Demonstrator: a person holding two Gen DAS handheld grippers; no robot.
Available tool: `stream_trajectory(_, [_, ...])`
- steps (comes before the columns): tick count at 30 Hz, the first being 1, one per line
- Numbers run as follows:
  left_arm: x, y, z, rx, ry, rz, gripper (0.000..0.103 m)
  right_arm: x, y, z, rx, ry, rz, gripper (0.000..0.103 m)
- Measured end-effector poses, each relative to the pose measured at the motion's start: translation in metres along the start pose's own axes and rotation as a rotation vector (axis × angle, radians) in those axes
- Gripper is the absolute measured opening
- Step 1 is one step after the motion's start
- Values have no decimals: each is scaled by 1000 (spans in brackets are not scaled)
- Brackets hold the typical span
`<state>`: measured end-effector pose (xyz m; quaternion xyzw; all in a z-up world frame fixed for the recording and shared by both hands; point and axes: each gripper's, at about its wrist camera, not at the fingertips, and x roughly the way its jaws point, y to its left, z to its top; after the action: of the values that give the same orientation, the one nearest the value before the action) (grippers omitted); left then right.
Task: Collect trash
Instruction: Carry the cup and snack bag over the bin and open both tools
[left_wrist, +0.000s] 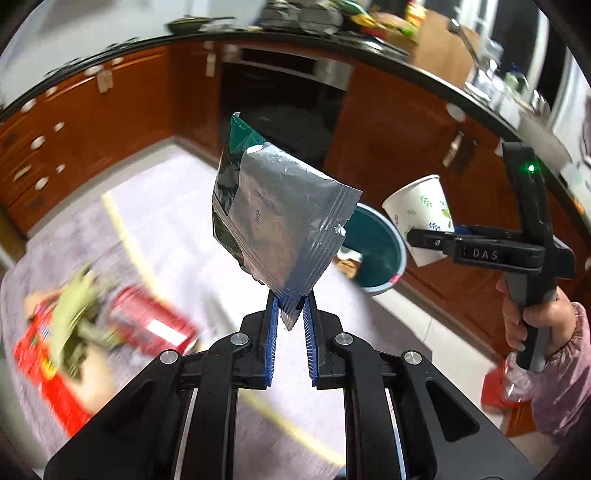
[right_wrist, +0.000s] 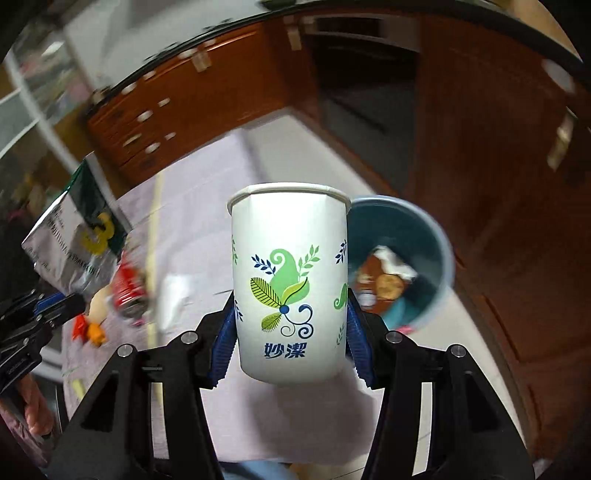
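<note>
Right, left gripper (left_wrist: 290, 314) pinches the foil wrapper (left_wrist: 275, 218) by its bottom corner; right gripper (right_wrist: 291, 334) clamps the paper cup (right_wrist: 290, 288) low. Both hang near the bin (right_wrist: 437, 236) on the floor. Centre each over the rim, then release, wrapper first.
</note>
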<state>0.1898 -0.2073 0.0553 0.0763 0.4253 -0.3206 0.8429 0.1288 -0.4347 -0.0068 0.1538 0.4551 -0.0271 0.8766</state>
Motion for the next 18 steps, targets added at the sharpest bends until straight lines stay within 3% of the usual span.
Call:
stream_trajectory(4, [47,-40,26,67,54,-64,14,7,-49,-3,80,-5,-34,51])
stream_trajectory(10, [124,-84,46,124,162,-139,14,31,-88,-7,157,29,-47,51])
stream_trajectory(18, [199,-101,46,131,279,-193,18,51,-122,5,190,68,-67,51])
